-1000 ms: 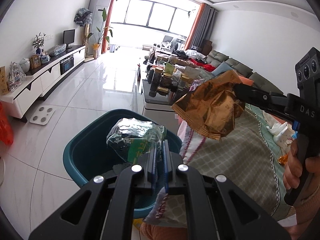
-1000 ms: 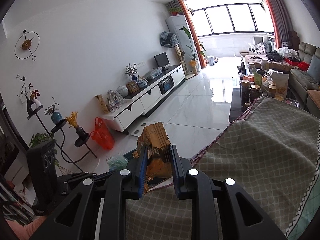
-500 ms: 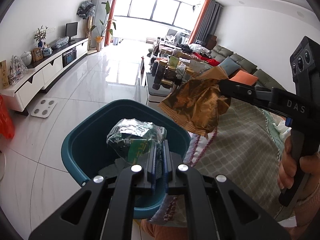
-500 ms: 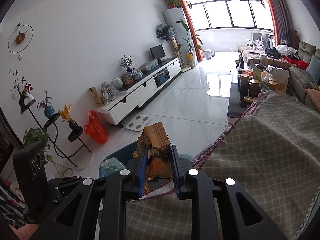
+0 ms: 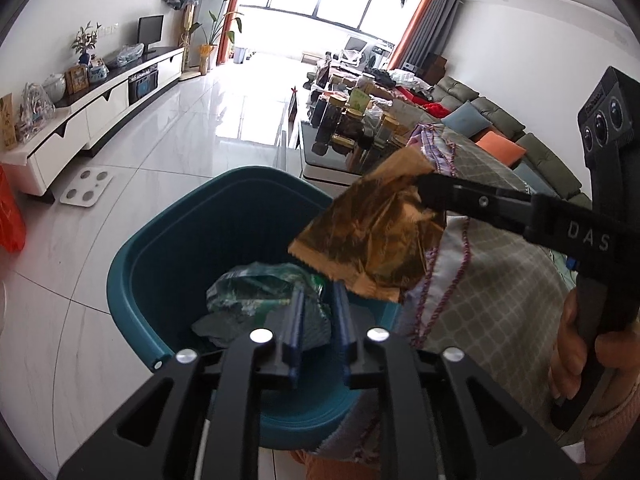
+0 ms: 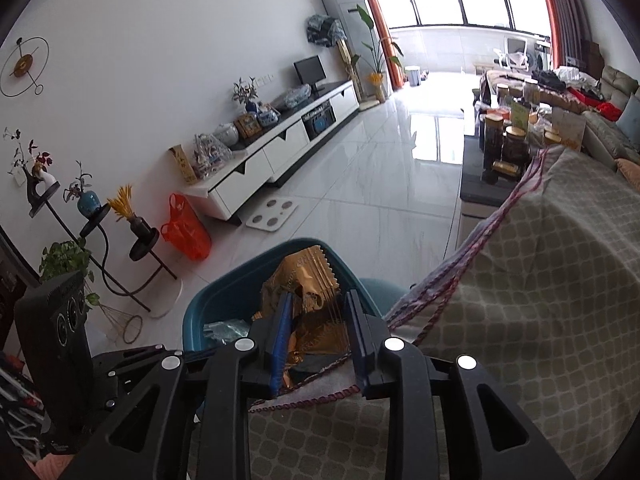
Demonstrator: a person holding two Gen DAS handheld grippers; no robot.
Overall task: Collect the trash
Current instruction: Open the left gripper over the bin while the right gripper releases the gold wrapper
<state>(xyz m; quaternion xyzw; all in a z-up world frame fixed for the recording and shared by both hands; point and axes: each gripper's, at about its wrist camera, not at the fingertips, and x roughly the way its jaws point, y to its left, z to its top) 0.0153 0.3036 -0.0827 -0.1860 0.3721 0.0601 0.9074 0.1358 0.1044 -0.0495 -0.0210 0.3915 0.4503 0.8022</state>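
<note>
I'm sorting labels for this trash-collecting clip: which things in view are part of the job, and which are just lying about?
Part of the job:
- teal bin
- green wrapper, over the bin between the left gripper fingers, which are opening
- gold wrapper between the right gripper fingers, also opening

Just lying about:
- jars
- orange bag
- bathroom scale
- checked cloth

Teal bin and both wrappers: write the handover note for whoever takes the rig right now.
Left gripper: jaws opening over the teal bin; the green wrapper lies just beyond the tips, inside the bin, seemingly released.
Right gripper: jaws opening, the gold wrapper between them, above the bin's rim beside the cloth-covered table.
Done: both pieces carried to the bin.
Left: let the gold wrapper fall in, check that both landed inside, then look for more trash.
</note>
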